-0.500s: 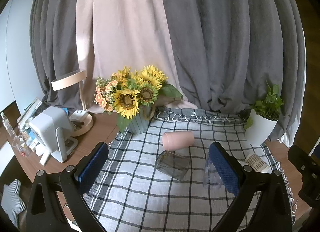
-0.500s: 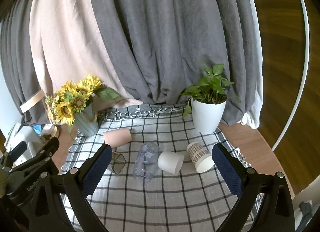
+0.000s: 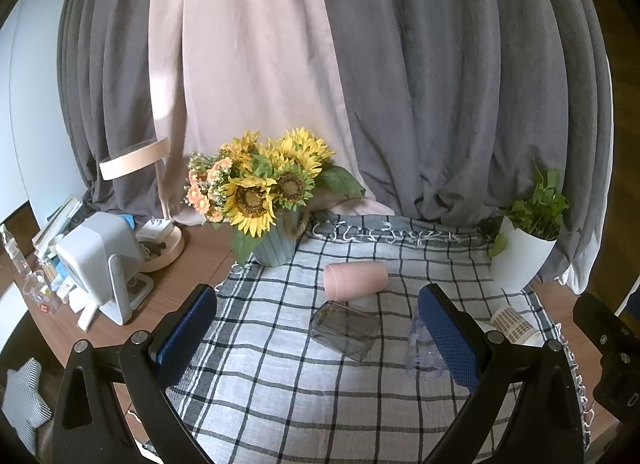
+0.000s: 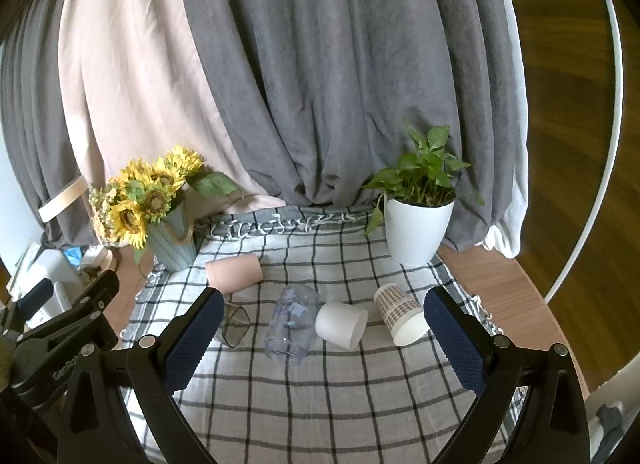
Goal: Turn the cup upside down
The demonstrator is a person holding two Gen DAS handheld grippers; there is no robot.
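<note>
Several cups lie on their sides on a checked cloth [image 4: 320,392]: a pink cup [image 4: 234,271] [image 3: 355,280], a smoky glass [image 3: 344,330] [image 4: 236,324], a clear plastic cup [image 4: 293,318] [image 3: 420,348], a white cup [image 4: 341,324] and a patterned paper cup [image 4: 400,318] [image 3: 512,324]. My left gripper [image 3: 318,334] is open and empty, held above the cloth short of the glass. My right gripper [image 4: 322,338] is open and empty, facing the clear and white cups.
A sunflower vase [image 3: 276,244] stands at the back left of the cloth and a white plant pot [image 4: 414,230] at the back right. A lamp [image 3: 160,240] and a white device [image 3: 100,260] sit on the wooden table to the left. Curtains hang behind.
Both grippers have shifted only slightly; the cups lie where they were.
</note>
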